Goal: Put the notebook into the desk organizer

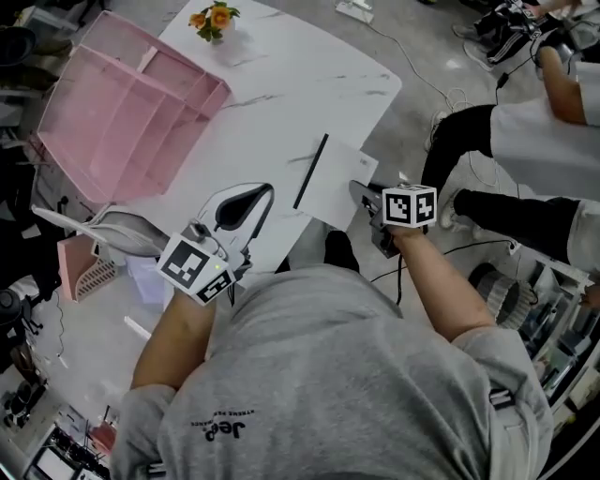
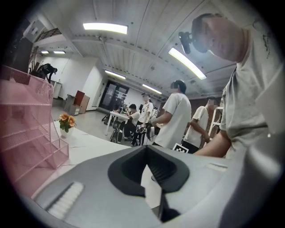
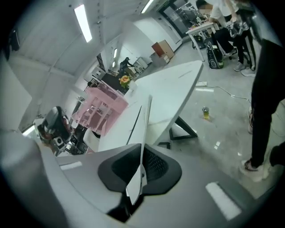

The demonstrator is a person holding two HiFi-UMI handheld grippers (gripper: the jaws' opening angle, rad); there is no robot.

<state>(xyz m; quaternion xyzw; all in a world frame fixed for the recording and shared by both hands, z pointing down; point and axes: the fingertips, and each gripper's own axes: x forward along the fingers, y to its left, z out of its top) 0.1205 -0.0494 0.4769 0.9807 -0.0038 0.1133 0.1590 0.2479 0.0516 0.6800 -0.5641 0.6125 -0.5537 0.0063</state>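
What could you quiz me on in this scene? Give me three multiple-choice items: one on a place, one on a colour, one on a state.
1. Where do the orange flowers stand?
A. at the table's far edge
B. on a windowsill
C. on a chair

2. What colour is the desk organizer?
A. blue
B. pink
C. black

3. How is the right gripper?
A. wide open and empty
B. shut on the notebook
C. shut on a pen

Answers:
1 A: the head view shows them on the white tabletop, beyond the organizer.
2 B: its mesh walls are pink in all three views.
3 B: the right gripper view shows the white notebook's edge pinched between closed jaws.
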